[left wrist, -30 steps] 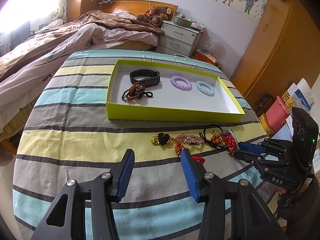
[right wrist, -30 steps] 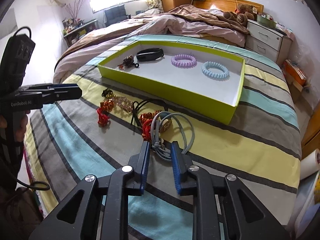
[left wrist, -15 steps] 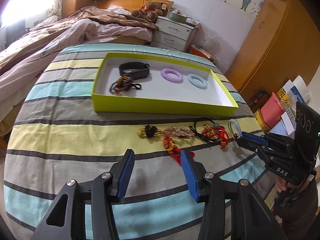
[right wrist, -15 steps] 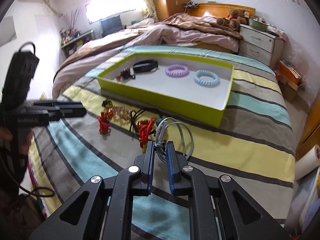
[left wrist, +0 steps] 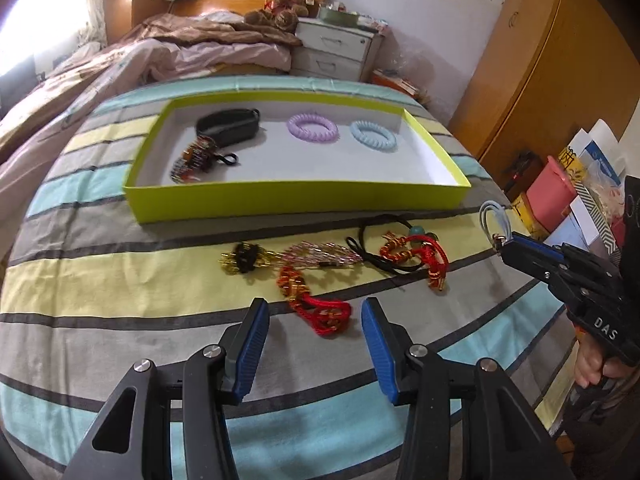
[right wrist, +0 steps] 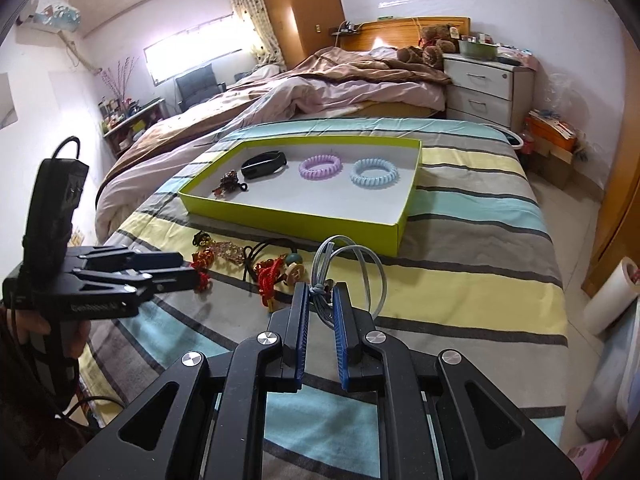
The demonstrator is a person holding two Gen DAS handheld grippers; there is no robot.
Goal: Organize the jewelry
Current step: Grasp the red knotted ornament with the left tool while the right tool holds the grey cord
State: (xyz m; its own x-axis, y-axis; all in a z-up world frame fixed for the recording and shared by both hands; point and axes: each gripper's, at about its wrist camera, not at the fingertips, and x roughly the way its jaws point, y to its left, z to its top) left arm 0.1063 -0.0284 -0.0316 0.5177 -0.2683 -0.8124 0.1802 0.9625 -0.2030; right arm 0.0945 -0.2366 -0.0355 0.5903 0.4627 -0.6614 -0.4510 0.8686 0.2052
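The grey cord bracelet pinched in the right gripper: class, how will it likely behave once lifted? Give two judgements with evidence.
Probably floppy: the grey cord bracelet is thin strands looping loosely beyond the right gripper, so it should droop and swing. Likely light too, since a pinch near its knot carries it clear of the striped bedspread. It might slide through the pads if jerked.

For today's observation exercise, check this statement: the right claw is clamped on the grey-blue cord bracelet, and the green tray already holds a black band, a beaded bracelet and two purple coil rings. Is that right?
Not quite. The right claw does clamp the grey-blue cord bracelet, and the green tray holds the black band and beaded bracelet. But one coil ring is purple and the other light blue, as the left wrist view shows.
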